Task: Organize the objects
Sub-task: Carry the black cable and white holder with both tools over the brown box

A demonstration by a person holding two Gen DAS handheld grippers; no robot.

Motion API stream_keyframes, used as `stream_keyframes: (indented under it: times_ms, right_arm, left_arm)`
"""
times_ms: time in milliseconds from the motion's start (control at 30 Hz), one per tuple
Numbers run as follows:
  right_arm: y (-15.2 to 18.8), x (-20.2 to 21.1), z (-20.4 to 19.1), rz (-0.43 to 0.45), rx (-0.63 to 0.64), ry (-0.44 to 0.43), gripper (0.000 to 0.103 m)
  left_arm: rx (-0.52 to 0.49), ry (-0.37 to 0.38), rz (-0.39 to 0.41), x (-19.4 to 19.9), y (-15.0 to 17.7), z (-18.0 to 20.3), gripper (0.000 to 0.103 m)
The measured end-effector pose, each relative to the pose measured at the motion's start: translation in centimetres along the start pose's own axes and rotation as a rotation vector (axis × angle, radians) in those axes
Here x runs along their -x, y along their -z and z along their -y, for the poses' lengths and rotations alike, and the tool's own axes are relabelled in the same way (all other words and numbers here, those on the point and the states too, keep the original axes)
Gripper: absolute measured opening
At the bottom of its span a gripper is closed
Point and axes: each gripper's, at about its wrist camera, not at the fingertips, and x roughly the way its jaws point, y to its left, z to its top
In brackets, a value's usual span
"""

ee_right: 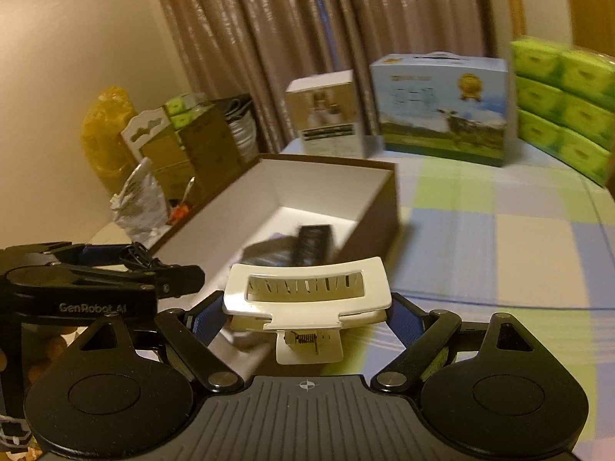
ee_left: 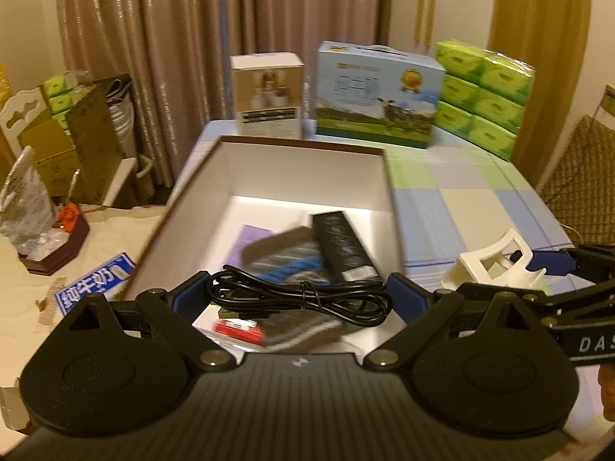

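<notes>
With the left hand-held gripper (ee_left: 300, 294) clamped on the bundled black cable (ee_left: 303, 297) above the open white-lined cardboard box (ee_left: 269, 169) and the right hand-held gripper (ee_right: 307, 317) pinching the white plastic hair claw clip (ee_right: 307, 294) just beside that box, each should probably be lowered well inside the box before release.

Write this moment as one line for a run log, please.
left gripper: holds cable over box | right gripper: holds clip beside box
</notes>
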Motion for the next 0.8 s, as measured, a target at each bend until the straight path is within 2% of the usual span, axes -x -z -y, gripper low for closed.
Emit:
stream_keyframes:
  times_ms: [267, 800]
  right_arm:
    - [-1.7, -4.8, -1.3, -0.011, 0.022, 0.039, 0.085]
    - [-5.5, -11.9, -0.3, -0.052, 0.040, 0.141, 0.085]
  left_arm:
    - [-0.047, -0.008, -0.004, -2.6, -1.7, -3.8, 0.095]
    - [-0.143, 0.065, -0.049, -11.7, -5.6, -6.3, 0.095]
